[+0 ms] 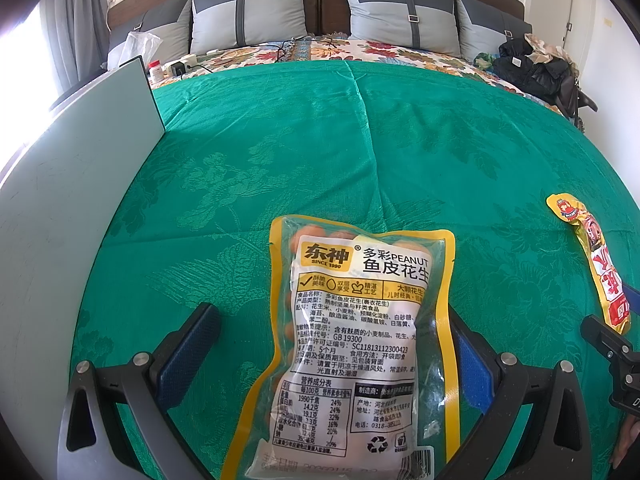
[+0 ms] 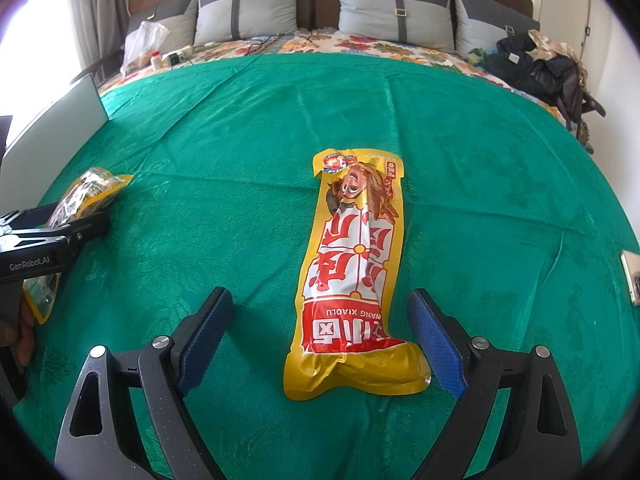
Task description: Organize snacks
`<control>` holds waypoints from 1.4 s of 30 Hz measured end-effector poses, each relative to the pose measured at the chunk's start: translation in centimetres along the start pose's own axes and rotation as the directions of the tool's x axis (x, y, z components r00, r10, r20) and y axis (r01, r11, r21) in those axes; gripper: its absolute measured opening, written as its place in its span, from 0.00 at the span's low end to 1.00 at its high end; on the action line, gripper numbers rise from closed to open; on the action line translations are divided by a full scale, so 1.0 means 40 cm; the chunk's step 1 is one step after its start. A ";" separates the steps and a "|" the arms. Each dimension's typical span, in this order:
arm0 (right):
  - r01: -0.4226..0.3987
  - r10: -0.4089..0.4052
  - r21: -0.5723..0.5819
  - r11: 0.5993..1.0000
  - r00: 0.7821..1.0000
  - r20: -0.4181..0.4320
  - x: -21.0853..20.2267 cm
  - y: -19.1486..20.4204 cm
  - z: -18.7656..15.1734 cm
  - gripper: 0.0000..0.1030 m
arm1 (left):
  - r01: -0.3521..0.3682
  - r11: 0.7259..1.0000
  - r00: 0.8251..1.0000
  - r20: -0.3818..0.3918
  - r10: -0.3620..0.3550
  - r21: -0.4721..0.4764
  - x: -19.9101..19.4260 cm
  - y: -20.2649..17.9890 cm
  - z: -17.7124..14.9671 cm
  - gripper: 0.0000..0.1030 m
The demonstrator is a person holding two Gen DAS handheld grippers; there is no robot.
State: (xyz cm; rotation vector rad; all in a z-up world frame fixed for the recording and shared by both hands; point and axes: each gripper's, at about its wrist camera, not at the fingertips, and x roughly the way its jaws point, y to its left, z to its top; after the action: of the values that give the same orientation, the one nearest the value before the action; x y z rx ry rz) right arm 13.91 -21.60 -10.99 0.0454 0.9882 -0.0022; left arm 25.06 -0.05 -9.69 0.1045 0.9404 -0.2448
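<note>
Though unheld, snack pouch [image 2: 352, 276] between pads [image 2: 436, 344]

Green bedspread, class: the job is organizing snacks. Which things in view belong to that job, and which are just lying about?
Part of the job:
- peanut packet, between the left gripper's open jaws
- long red-and-yellow snack packet, between the right gripper's open jaws

Just lying about:
- pillows
- plastic bag
- small bottle
- dark clothes
- pale board

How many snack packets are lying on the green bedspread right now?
2: a yellow-edged clear peanut bag between the left gripper's fingers, and a long yellow-and-red packet between the right gripper's. None seems hidden.
</note>
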 end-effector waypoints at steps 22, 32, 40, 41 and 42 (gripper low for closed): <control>0.000 0.000 0.000 1.000 1.000 -0.001 -0.002 0.001 0.000 0.90 | -0.004 1.000 1.000 0.001 0.004 0.004 0.002 -0.009 0.003 1.00; -0.062 0.057 -0.049 0.997 0.994 -0.093 0.012 0.000 0.013 0.92 | 0.080 0.990 0.978 -0.201 -0.056 0.115 0.007 -0.026 0.032 1.00; -0.134 0.154 0.078 0.988 0.897 -0.415 0.093 -0.026 0.150 0.91 | 0.091 0.986 0.933 -0.359 -0.035 0.141 0.044 -0.050 0.082 1.00; -0.137 0.152 0.066 0.988 0.889 -0.432 0.102 -0.018 0.163 0.89 | 0.098 0.984 0.921 -0.389 -0.033 0.149 0.052 -0.053 0.091 1.00; -0.143 0.154 0.060 0.988 0.886 -0.436 0.106 -0.013 0.173 0.82 | 0.103 0.983 0.915 -0.401 -0.035 0.150 0.054 -0.055 0.099 0.96</control>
State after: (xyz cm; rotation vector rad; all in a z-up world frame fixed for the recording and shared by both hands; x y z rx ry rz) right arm 22.03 -22.33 -10.76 0.1513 1.4380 0.1423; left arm 28.81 -3.30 -9.07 0.2856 1.3303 -0.3780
